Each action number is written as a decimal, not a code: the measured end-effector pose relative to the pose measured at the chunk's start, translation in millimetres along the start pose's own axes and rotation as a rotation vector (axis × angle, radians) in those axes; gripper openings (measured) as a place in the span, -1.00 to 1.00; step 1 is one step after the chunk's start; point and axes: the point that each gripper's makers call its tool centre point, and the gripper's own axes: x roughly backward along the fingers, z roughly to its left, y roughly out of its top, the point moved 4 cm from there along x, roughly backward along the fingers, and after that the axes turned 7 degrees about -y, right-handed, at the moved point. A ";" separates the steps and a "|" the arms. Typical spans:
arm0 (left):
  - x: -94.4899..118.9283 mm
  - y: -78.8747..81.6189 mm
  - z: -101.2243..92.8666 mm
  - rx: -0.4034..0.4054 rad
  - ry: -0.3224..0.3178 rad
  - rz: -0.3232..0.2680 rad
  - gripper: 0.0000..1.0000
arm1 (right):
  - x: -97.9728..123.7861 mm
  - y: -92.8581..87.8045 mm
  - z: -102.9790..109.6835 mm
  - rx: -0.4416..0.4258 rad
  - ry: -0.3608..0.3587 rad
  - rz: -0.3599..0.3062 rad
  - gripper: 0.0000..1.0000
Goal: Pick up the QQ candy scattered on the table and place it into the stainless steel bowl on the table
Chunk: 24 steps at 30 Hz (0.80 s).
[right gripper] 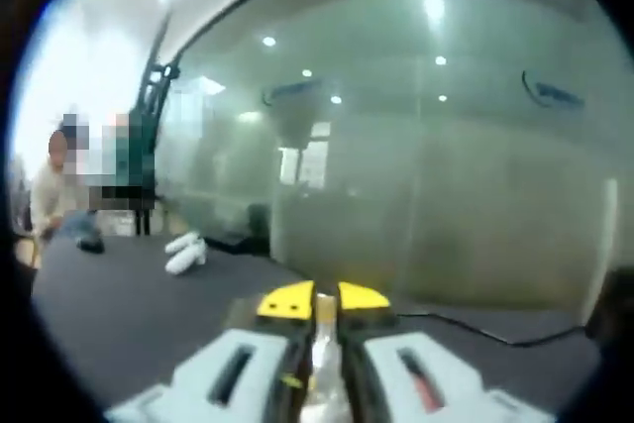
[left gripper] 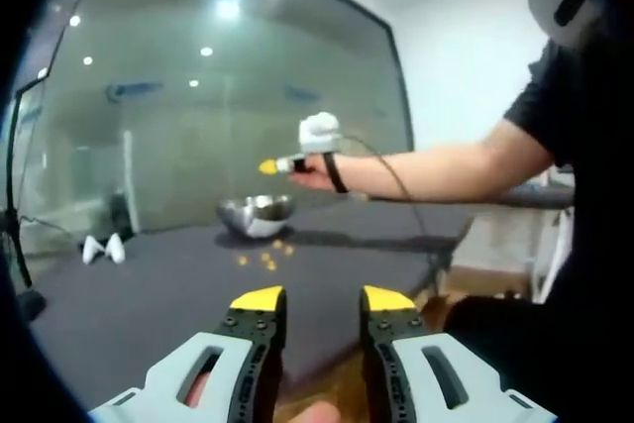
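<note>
Currently we see the left gripper [left gripper: 322, 302] with jaws wide, candies [left gripper: 265, 258] at 12 o'clock just before the bowl [left gripper: 257, 214]; the right gripper [left gripper: 269, 166], tips nearly together, whether pinching candy unclear, hovers above the bowl, nearer it

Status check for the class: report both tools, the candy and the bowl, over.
Left tool open, low at the table's near edge. Right tool shut, raised above the steel bowl. Candies scattered beside the bowl on the dark table. Path unobstructed.
</note>
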 end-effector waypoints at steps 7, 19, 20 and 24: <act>0.4 -4.6 -1.0 -0.017 -0.009 0.026 -0.38 | -7.9 -7.1 6.3 -0.013 0.003 0.037 -0.79; 4.6 -5.5 -0.7 -0.012 -0.004 0.024 -0.38 | 2.4 -6.6 -2.7 -0.042 0.009 0.058 -0.59; 4.7 -4.9 -1.0 -0.016 -0.008 0.023 -0.38 | 4.3 -5.2 -1.6 -0.043 0.022 0.051 -0.58; 4.0 -1.4 0.0 -0.024 -0.009 0.019 -0.38 | 9.0 0.3 -4.1 -0.055 0.024 0.050 -0.58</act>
